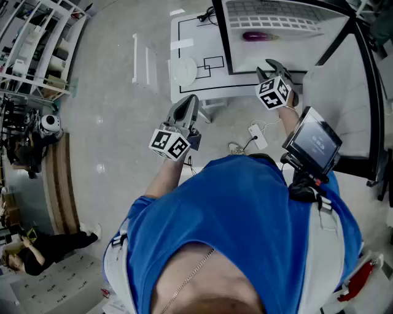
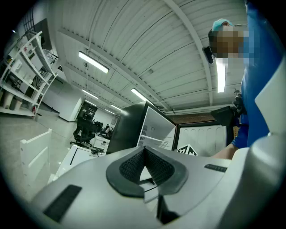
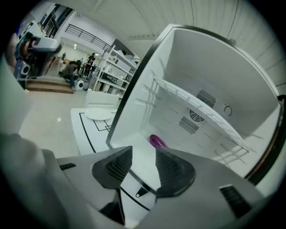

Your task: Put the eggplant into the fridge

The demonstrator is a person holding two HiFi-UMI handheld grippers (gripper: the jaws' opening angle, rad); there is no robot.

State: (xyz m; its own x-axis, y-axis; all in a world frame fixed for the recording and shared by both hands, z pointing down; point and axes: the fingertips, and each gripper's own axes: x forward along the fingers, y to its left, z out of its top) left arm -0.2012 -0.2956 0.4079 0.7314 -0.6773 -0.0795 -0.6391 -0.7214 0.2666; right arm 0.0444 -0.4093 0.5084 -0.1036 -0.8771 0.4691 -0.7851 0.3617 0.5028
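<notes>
Blue shirt [image 1: 245, 208] fills the head view's foreground. The purple eggplant [image 1: 260, 36] lies on the fridge [image 1: 288, 58] floor, beneath its wire shelf [image 1: 270, 15]. At the fridge's open front hangs the right gripper [image 1: 270, 63], jaws parted and empty. Left of the fridge, the left gripper [image 1: 186, 107] is clenched on nothing. A white table [image 1: 190, 37] with a plate [image 1: 183, 71] stands beside the fridge on grey floor [image 1: 110, 92], with racks [image 1: 37, 49] farther off. The fridge's top is cut off.
</notes>
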